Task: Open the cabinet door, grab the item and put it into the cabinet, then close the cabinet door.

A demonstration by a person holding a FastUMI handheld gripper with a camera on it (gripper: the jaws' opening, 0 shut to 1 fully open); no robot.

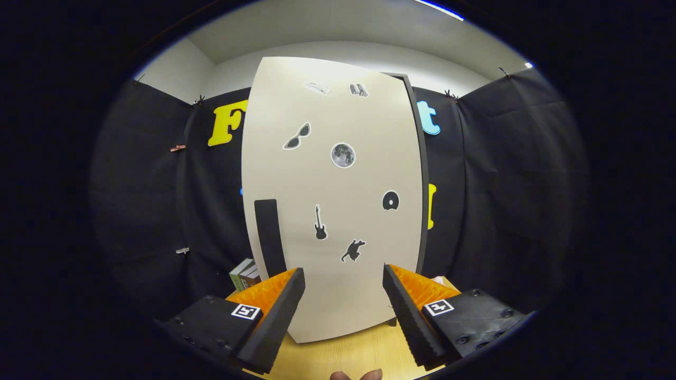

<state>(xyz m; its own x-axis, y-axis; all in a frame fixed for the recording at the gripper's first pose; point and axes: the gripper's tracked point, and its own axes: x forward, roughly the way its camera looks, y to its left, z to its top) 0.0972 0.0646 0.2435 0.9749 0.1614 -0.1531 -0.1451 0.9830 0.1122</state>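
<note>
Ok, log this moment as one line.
gripper: open, holding nothing | cabinet door: closed, just ahead | handle: untouched | step: opening not begun

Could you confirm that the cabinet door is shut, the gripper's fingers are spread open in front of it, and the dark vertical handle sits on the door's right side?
Not quite: the gripper view shows the handle on the left side of the cabinet door, just beyond the left finger. The door is shut and the gripper is open.

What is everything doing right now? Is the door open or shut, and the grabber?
cabinet door: shut, stickers on it, dark handle strip untouched
gripper: open, holding nothing, fingers facing the door
small box: standing on the table left of the cabinet, not picked up yet
</note>
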